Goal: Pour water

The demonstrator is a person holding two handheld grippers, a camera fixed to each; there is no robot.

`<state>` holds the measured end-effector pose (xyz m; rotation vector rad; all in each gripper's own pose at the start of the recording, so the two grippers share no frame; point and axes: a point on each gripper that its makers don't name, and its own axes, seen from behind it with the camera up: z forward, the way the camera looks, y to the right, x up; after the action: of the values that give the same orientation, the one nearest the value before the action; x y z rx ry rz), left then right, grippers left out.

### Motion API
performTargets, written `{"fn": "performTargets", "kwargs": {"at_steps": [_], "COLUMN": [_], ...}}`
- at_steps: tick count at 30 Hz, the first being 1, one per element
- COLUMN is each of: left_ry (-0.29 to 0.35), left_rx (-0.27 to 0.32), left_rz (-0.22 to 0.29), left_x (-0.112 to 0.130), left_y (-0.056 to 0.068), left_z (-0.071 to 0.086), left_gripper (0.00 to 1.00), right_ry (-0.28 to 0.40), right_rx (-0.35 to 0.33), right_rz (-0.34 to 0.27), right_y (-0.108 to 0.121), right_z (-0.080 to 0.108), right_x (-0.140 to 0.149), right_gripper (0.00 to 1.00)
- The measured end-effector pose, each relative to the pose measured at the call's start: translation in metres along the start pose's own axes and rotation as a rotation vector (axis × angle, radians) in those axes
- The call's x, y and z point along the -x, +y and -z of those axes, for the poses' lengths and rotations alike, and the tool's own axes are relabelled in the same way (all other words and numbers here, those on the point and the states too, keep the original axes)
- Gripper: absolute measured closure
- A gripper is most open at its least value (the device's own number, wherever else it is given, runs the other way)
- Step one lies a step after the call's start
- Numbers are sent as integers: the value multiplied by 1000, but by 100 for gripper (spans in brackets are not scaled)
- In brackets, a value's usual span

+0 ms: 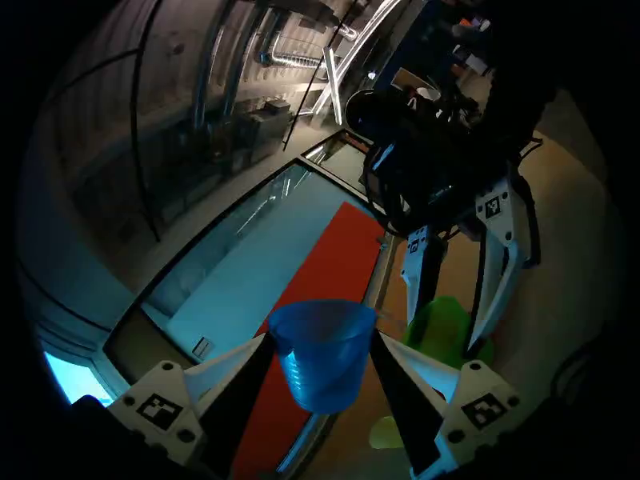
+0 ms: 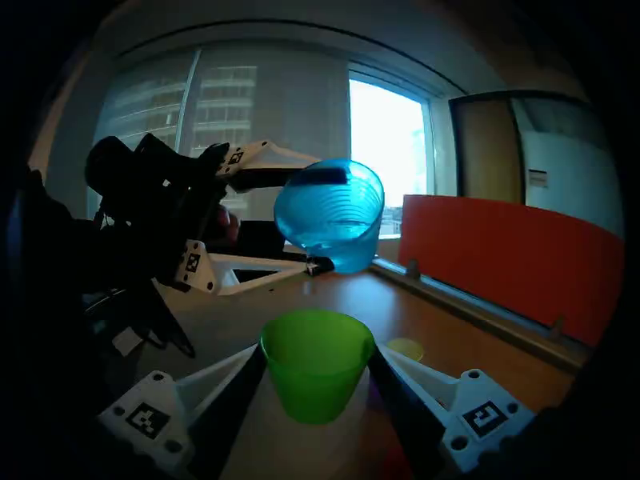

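Your left claw clamps the translucent blue plastic cup, tilted at upper centre of the frame above the green plastic cup clamped in your right claw; the pour looks under way, so tip further over its mouth.

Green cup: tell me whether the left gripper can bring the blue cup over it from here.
Probably yes. The left gripper holds the blue cup tilted, just above and beyond the green cup in the right gripper, with only open air between the two rims.
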<state>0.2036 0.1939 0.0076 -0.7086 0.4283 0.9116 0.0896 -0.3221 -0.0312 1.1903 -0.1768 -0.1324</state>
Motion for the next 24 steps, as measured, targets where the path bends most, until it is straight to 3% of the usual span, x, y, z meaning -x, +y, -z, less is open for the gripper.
{"fn": "performTargets", "kwargs": {"at_steps": [24], "left_ry": [1], "left_rx": [2], "left_rz": [-43], "left_x": [-1], "left_y": [2], "left_z": [-3], "left_gripper": [16], "right_ry": [6], "right_rx": [4], "right_rz": [3], "right_y": [2], "right_z": [3], "right_x": [-2], "right_gripper": [9]}}
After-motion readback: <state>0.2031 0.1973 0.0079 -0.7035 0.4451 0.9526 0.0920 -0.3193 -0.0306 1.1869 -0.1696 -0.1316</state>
